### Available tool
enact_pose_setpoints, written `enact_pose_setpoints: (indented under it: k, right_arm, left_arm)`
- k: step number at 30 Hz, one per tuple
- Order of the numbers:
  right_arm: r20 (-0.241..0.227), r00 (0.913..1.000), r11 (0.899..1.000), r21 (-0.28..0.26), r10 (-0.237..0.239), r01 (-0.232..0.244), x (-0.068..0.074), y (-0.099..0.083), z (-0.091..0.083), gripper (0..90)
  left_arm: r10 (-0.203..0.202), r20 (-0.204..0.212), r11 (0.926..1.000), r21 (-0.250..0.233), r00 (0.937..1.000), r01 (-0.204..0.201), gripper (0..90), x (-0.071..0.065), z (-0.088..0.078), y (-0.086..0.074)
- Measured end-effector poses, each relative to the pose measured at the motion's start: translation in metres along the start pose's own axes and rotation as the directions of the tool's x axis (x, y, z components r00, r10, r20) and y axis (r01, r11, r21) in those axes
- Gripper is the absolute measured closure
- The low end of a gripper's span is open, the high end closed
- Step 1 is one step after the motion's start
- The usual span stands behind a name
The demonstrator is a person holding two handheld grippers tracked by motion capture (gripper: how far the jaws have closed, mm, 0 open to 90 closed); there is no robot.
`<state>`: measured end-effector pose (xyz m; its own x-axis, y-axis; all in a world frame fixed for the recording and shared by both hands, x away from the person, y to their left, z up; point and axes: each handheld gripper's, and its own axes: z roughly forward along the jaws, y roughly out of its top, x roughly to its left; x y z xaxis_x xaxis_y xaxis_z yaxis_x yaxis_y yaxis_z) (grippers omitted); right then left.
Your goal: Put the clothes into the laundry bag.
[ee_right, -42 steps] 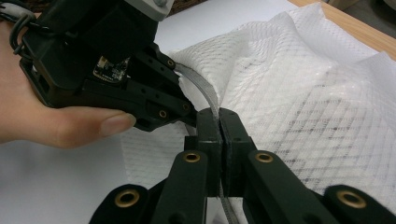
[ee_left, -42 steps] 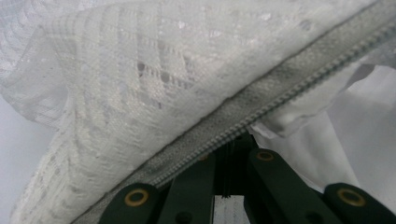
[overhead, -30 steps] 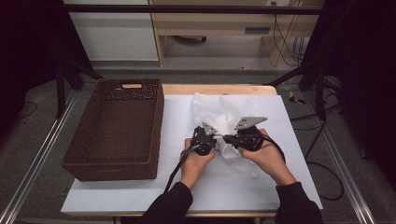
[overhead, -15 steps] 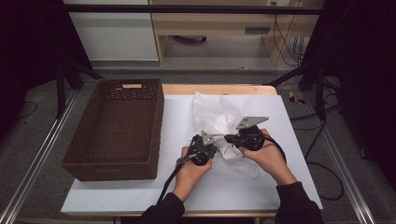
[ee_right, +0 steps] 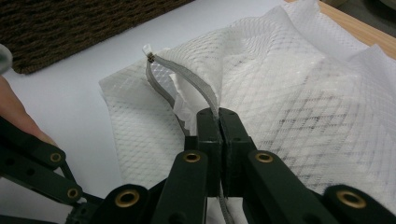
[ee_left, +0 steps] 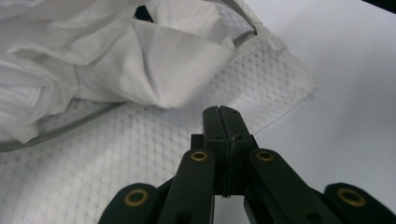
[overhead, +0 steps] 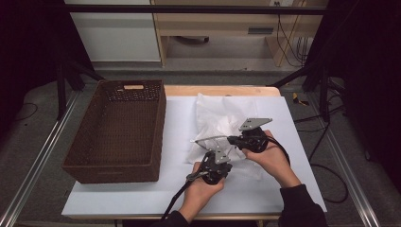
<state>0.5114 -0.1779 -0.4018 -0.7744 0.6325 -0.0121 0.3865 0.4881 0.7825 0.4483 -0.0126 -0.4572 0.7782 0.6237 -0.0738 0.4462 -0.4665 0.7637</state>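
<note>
White mesh laundry bag (overhead: 218, 124), limp and light, on the bench.
Right tool (ee_right: 219, 114) clenched on its grey zipper strip (ee_right: 198, 84), the firmest hold; left tool (ee_left: 223, 112) clenched empty.

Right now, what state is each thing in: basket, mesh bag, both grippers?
Wicker basket: upright, empty.
White mesh bag: crumpled, lying on the table, mouth partly open.
Right gripper: shut on the bag's grey zipper strip.
Left gripper: shut, over the mesh.
</note>
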Motion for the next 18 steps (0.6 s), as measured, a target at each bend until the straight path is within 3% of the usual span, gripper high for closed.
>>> enact_pose_setpoints:
  k: [18]
  right_arm:
    - [-0.003, 1.0, 1.0, -0.004, 0.0, 0.0, -0.001, 0.001, -0.003, 88.9]
  left_arm:
    - [-0.033, -0.022, 0.9994, 0.009, 0.9992, 0.033, 90.0, 0.007, 0.026, 0.008]
